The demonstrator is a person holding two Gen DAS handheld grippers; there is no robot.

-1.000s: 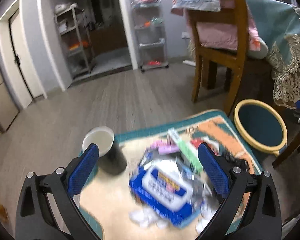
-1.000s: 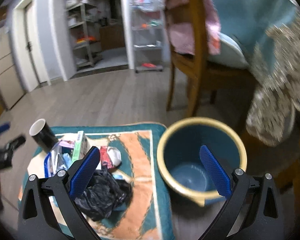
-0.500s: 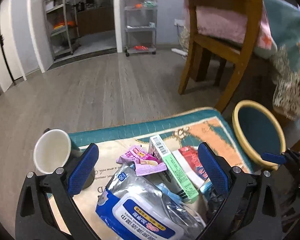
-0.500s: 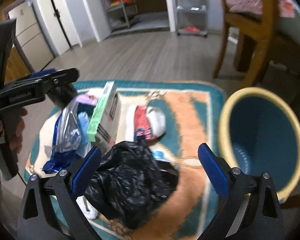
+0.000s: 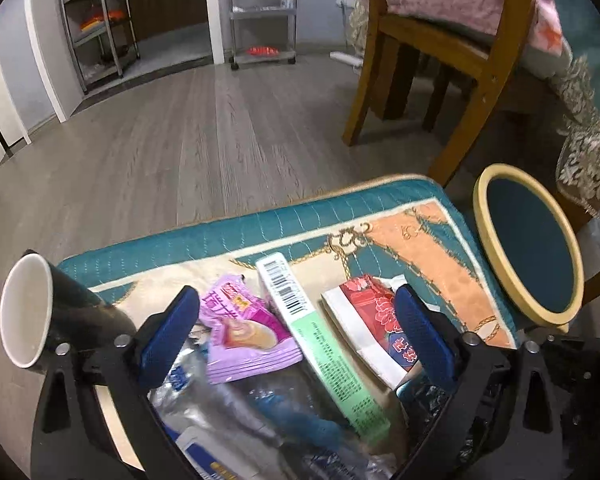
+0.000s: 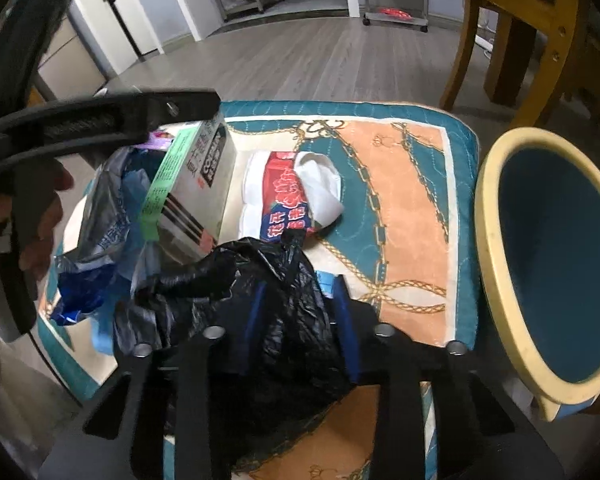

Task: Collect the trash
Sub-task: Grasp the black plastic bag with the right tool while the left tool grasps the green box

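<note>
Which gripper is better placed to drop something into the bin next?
Right. The right gripper is shut on the black plastic bag, with the trash bin just beside it; the left gripper is open above the wrappers, holding nothing.

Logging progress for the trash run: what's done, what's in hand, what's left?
Done: nothing visibly binned; the visible part of the bin interior looks empty. In hand: the right tool is shut on the black bag. The left tool is open over the pile, holding nothing. Left: the purple packet, green box, red wrapper, wipes pack and cup all sit on the mat.
</note>
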